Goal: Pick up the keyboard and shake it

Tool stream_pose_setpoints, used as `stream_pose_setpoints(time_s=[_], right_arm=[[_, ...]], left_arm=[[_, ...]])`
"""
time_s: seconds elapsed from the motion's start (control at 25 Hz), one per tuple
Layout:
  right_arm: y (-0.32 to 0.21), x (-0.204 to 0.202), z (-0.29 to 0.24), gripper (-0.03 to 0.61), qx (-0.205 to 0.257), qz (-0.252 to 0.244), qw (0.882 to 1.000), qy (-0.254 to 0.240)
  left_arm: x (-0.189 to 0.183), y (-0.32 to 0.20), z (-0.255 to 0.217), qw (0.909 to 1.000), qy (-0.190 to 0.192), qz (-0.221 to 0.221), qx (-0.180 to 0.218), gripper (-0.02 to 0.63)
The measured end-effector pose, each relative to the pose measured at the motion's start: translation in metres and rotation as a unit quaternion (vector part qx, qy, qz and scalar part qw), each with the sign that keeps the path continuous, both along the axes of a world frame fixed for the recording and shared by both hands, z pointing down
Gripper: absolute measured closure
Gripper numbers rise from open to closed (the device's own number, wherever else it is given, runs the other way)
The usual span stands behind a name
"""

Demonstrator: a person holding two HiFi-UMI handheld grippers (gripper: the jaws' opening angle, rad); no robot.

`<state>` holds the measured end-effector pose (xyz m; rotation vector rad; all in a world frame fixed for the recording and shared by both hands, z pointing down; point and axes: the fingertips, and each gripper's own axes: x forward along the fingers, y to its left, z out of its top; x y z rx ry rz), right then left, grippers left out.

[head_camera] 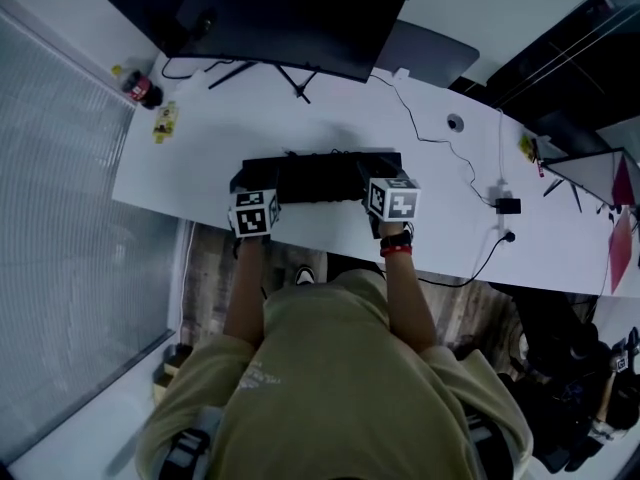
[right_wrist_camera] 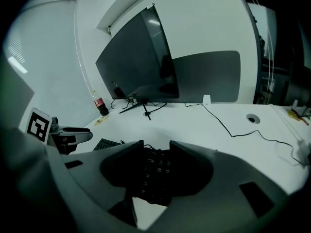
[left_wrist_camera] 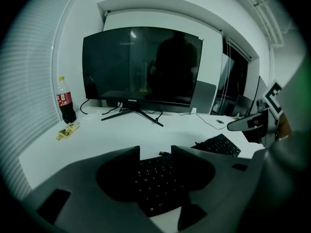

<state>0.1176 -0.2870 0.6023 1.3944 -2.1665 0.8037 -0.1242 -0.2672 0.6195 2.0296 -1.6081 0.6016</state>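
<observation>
Head view – keyboard: the black keyboard (head_camera: 320,176) lies crosswise over the near part of the white desk (head_camera: 210,168), between the person and the monitor (head_camera: 280,18); whether it rests on the desk or is just off it cannot be told.
Head view – left gripper: the left gripper (head_camera: 248,190) reaches over the keyboard's left end, its marker cube at the near-left corner.
Head view – right gripper: the right gripper (head_camera: 388,190) reaches over the right end in the same way.
Head view – far left: a cola bottle (head_camera: 140,88) stands by a yellow packet (head_camera: 165,120).
Head view – right: a thin cable (head_camera: 440,140) trails across the desk.
Left gripper view – jaws: parted by a narrow gap, with the lettered keys of the keyboard's (left_wrist_camera: 154,178) left end showing in that gap.
Left gripper view – keyboard: the rest of it runs on to the right, past the right jaw.
Left gripper view – far: the monitor straight ahead, the bottle at its left.
Right gripper view – jaws: parted by a similar narrow gap, with a column of the keyboard's (right_wrist_camera: 154,176) right-end keys showing in it.
Right gripper view – keyboard: it continues left, toward the left gripper's cube.
Right gripper view – far: the monitor at left, the cable running right near a round desk hole (right_wrist_camera: 252,119).
</observation>
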Motion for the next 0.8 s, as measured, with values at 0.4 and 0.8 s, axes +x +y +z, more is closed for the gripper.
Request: stream_pose_setpoints(time_s=[0.4,0.8], right_arm=[[-0.030,0.022,0.027,0.350,-0.016,0.006,1.000,0.008],[-0.050,0.051,0.048,0.272,-0.030,0.023,0.999,0.037]], left_arm=[[-0.025,-0.022,0.039,0.9981,-0.003,-0.011,-0.061,0.308],[-0.044,-0.032,0.073,0.9924,0.014,-0.021,-0.120,0.239]])
